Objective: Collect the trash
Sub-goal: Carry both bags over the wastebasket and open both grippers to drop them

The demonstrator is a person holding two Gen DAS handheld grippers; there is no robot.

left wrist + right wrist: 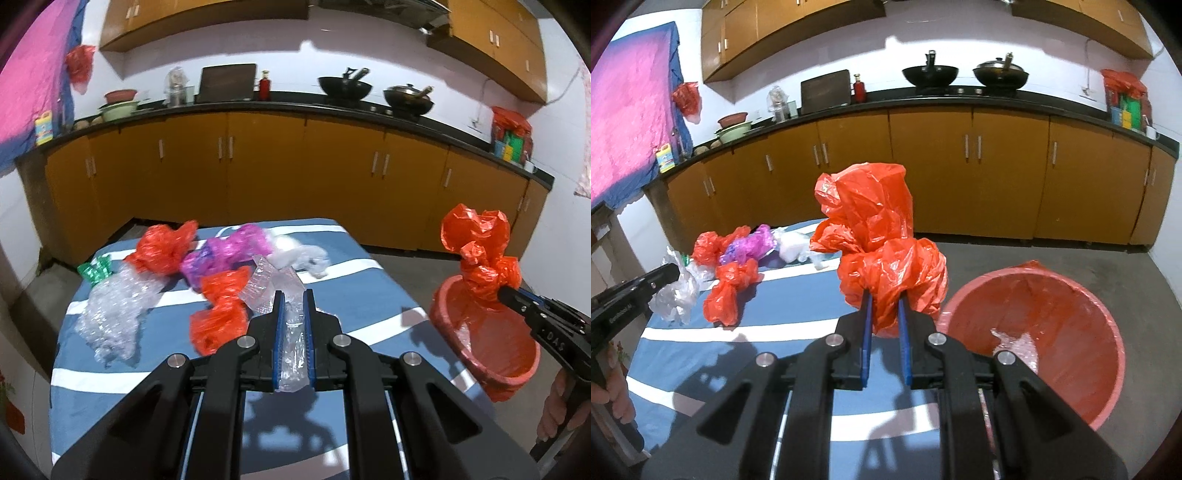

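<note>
My left gripper [294, 295] is shut on a clear plastic wrapper [293, 347] above the blue striped table [369, 288]. My right gripper [885, 304] is shut on a crumpled red plastic bag [875, 229], held up near the table's right edge; it also shows in the left wrist view [480, 251], over the red basin. The red basin [1082, 398] sits to the right of the table, lined with red plastic, with a bit of clear plastic [1019, 347] inside. More trash lies on the table: red bags [162, 247] [221, 310], a purple bag [229, 247], clear bubble wrap [114, 314], a pale bag [303, 258].
A small green foil piece [94, 271] lies at the table's far left. Orange kitchen cabinets [266, 166] with a black counter run behind, holding two woks [345, 88], bowls and a bottle. Grey floor [1052, 254] lies between table and cabinets.
</note>
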